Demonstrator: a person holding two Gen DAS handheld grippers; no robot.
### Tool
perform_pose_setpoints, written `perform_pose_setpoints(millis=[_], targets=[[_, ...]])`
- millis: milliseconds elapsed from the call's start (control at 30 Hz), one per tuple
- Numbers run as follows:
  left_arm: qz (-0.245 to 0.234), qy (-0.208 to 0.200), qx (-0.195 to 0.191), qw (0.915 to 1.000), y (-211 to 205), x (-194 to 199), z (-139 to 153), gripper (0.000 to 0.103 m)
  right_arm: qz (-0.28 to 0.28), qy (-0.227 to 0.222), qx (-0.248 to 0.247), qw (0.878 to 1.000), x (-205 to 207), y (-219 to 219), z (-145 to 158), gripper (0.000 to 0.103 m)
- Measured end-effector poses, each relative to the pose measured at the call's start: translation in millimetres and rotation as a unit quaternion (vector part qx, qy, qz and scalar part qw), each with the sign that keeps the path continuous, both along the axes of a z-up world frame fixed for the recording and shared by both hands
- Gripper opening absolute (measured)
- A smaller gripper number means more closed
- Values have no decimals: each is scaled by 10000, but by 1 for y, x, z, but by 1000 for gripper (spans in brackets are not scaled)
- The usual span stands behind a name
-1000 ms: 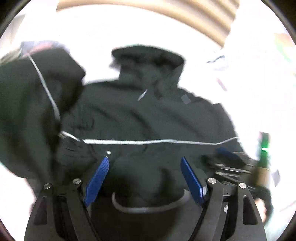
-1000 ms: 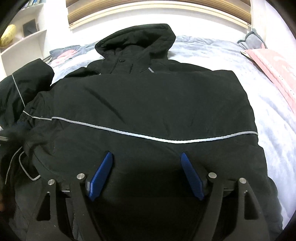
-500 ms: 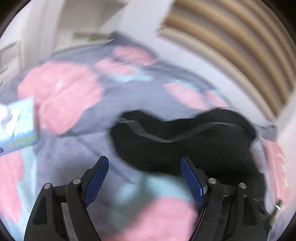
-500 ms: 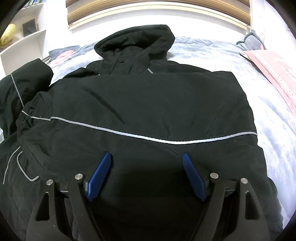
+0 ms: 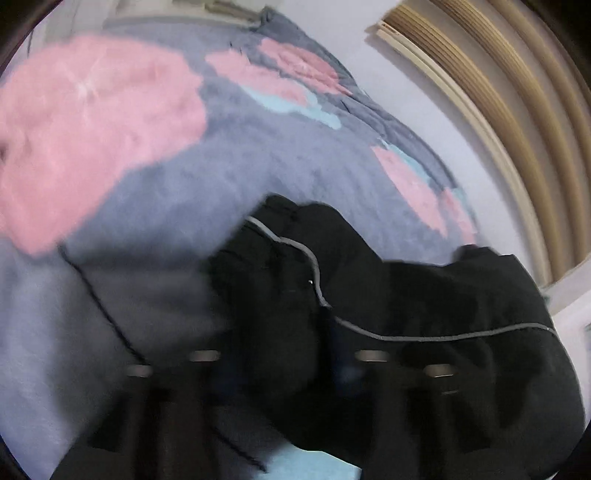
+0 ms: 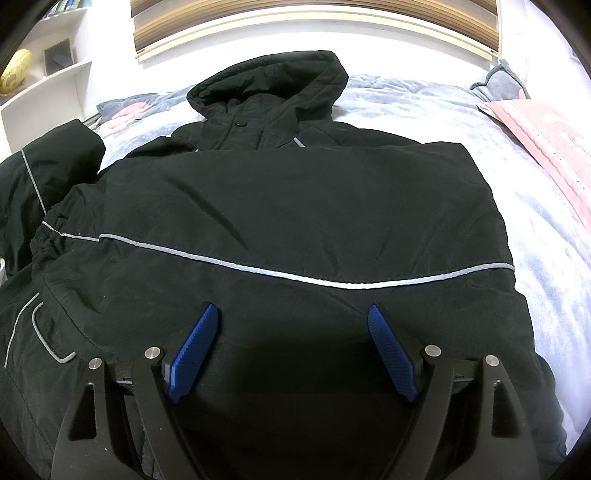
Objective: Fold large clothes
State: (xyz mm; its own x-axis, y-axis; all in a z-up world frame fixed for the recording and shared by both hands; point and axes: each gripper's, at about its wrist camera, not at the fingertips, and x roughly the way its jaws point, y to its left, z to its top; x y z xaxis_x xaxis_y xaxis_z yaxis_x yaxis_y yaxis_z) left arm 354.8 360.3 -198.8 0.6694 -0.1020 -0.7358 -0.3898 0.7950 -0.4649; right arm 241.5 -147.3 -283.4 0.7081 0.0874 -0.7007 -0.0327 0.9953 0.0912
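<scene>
A large black hooded jacket [image 6: 295, 206] with grey reflective piping lies spread on the bed, hood [image 6: 269, 85] at the far end. Its left sleeve [image 6: 44, 173] is bunched at the left edge. My right gripper [image 6: 293, 325] is open and empty, hovering just above the jacket's lower part. In the left wrist view the sleeve [image 5: 332, 295] lies on the blanket. My left gripper [image 5: 280, 354] is over it, but dark and motion-blurred, so the set of its jaws does not show.
A grey blanket with pink and light blue patches [image 5: 155, 177] covers the bed. A pink cloth [image 6: 546, 136] lies at the right edge. White shelves [image 6: 44, 88] stand at the far left. A wooden headboard [image 6: 314, 11] runs along the back.
The left gripper has swung from over the jacket body out to the sleeve at the left and moved down close to it. The right gripper has stayed almost still.
</scene>
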Motion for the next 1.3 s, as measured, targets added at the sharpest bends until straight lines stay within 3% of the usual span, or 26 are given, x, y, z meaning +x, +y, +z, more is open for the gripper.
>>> perform_pose_setpoints(millis=[67, 167, 233, 267, 333, 367, 433, 467, 633, 733, 867, 967, 1100, 1200, 1300], targets=[[197, -73, 454, 9987, 2, -5, 20, 19, 2, 0, 1, 10000, 0, 0, 0, 85], [760, -179, 1565, 9846, 19, -21, 54, 19, 2, -1, 1, 10000, 0, 0, 0, 85], [1408, 31, 2189, 9655, 36, -32, 73, 18, 2, -1, -1, 10000, 0, 0, 0, 85], [1883, 297, 2594, 9468, 49, -36, 78, 18, 1, -2, -3, 10000, 0, 0, 0, 85], [2379, 665, 3028, 9205, 67, -40, 78, 18, 1, -4, -1, 10000, 0, 0, 0, 85], [2400, 736, 3007, 9201, 76, -44, 76, 18, 2, -4, -2, 10000, 0, 0, 0, 85], [2255, 847, 2748, 9308, 90, -45, 62, 18, 0, -5, -4, 10000, 0, 0, 0, 85], [2188, 904, 2810, 9300, 90, -44, 55, 18, 0, -4, 1, 10000, 0, 0, 0, 86], [1305, 271, 2962, 9458, 48, -48, 52, 17, 0, -7, 0, 10000, 0, 0, 0, 86], [721, -203, 2991, 9513, 5, -57, 76, 17, 0, -8, 0, 10000, 0, 0, 0, 86], [-186, -840, 3003, 9500, -76, -67, 114, 17, 1, -9, 0, 10000, 0, -1, 0, 86], [-969, -1342, 2725, 9478, -147, -77, 139, 17, 1, -19, 15, 10000, 0, -1, 1, 86], [-2029, -1663, 2119, 9414, -244, -83, 152, 17, 14, -31, 65, 10000, 1, -1, 1, 87], [-2697, -1684, 1778, 9313, -310, -80, 143, 17, 18, -41, 86, 10000, 1, -2, 1, 87], [-3254, -1499, 1565, 9204, -371, -73, 117, 17, 18, -52, 112, 9999, 1, -2, 1, 87]])
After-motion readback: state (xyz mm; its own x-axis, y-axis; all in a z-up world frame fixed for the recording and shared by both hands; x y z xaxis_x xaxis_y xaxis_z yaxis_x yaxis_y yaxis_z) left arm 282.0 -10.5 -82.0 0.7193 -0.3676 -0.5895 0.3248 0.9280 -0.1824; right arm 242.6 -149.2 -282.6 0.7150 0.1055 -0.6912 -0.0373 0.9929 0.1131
